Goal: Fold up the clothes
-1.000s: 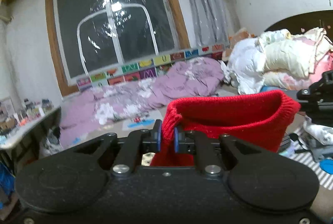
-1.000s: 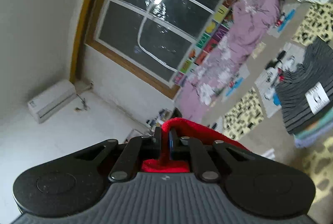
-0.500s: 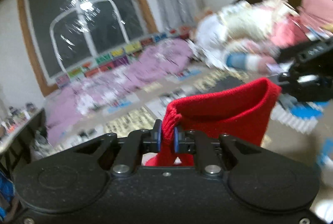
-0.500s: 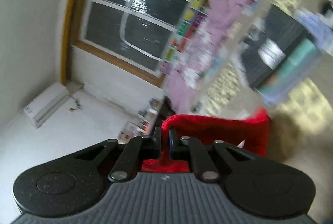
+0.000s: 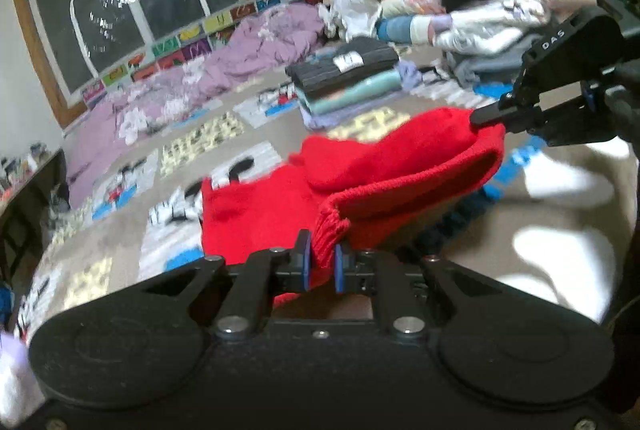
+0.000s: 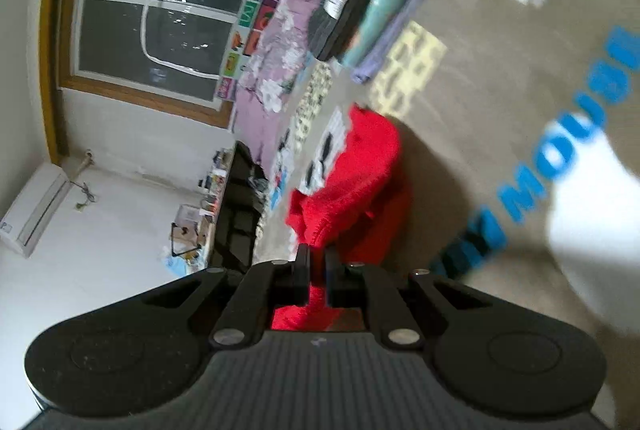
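Over bed point(image 5: 540, 230), I hold red sweater point(image 5: 384, 166) by ribbed hem: left gripper point(image 5: 319, 262) and right gripper point(image 6: 316, 262) both pinching it, far part draped on bed. Risk: bunched knit slips out, fold lands crooked.

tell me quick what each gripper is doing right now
Left gripper: shut on the red knit garment's ribbed edge.
Right gripper: shut on the same red garment at another edge.

Indoor lamp light, glare on dark window point(image 5: 120, 10); motion blur on bedspread point(image 6: 500, 90); fisheye-bent edges.
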{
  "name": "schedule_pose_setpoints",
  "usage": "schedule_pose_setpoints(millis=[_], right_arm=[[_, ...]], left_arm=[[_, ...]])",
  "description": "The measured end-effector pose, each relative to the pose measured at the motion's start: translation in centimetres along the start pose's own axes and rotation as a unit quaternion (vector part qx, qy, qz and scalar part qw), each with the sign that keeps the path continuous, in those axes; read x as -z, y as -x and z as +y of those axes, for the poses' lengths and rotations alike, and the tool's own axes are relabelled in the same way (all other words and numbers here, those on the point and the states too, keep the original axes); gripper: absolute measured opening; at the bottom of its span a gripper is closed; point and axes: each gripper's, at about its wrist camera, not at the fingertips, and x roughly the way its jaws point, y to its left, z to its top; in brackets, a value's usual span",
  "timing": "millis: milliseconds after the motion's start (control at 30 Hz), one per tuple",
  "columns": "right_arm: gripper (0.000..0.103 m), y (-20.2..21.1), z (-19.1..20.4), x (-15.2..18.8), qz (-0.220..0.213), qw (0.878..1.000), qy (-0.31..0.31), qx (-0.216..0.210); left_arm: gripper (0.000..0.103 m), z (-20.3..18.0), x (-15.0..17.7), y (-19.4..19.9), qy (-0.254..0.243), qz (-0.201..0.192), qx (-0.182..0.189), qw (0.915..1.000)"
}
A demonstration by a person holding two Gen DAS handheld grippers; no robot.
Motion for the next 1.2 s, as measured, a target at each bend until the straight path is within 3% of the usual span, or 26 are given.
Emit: schedule_pose_setpoints(millis=[300, 433, 500, 567, 700, 800, 867, 933, 1033, 1133, 1200], right_arm=[[0.009, 1.6, -3.7, 4.1, 0.021, 0.998, -0.007, 0.063], [0.009, 1.8, -4.8, 5.5, 0.033, 0.994, -0.003, 0.105], [0.010, 1.8, -5.2, 6.1, 0.040, 0.992, 0.002, 0.124], [0.014, 2.0, -5.6, 6.6, 0.050, 0.989, 0.005, 0.138], [0.014, 3.2, -5.6, 7.2, 0.061, 0.988, 0.004, 0.144], [0.021, 4.5, -5.3, 6.9, 0.041, 0.991, -0.005, 0.130], [0.021, 5.5, -4.7, 6.4, 0.015, 0.994, 0.000, 0.106], [0.023, 5.9, -4.3, 5.8, -0.010, 0.996, 0.009, 0.084], [0.033, 5.3, -4.3, 4.3, -0.030, 0.998, 0.016, 0.044], [0.046, 3.6, -4.7, 2.4, -0.035, 0.999, 0.031, 0.004], [0.049, 2.4, -5.4, 1.1, -0.038, 0.998, 0.048, -0.014]], left_arm=[[0.010, -2.8, 4.8, 0.5, 0.013, 0.044, 0.016, 0.9988], [0.010, -4.7, 6.5, 0.2, -0.032, 0.077, 0.022, 0.9962], [0.017, -5.5, 7.4, 0.1, -0.050, 0.095, 0.033, 0.9937], [0.040, -5.7, 8.1, 0.5, -0.050, 0.108, 0.061, 0.9910], [0.049, -5.2, 8.6, 1.9, -0.035, 0.117, 0.113, 0.9862], [0.050, -3.3, 8.1, 3.0, 0.014, 0.100, 0.124, 0.9871], [0.051, -1.4, 7.7, 3.3, 0.074, 0.085, 0.111, 0.9875], [0.051, 0.9, 7.4, 3.2, 0.146, 0.070, 0.091, 0.9826], [0.051, 3.9, 7.2, 2.4, 0.248, 0.050, 0.076, 0.9645], [0.051, 6.1, 7.1, 0.8, 0.320, 0.045, 0.078, 0.9433], [0.051, 7.6, 7.0, -0.4, 0.364, 0.043, 0.080, 0.9270]])
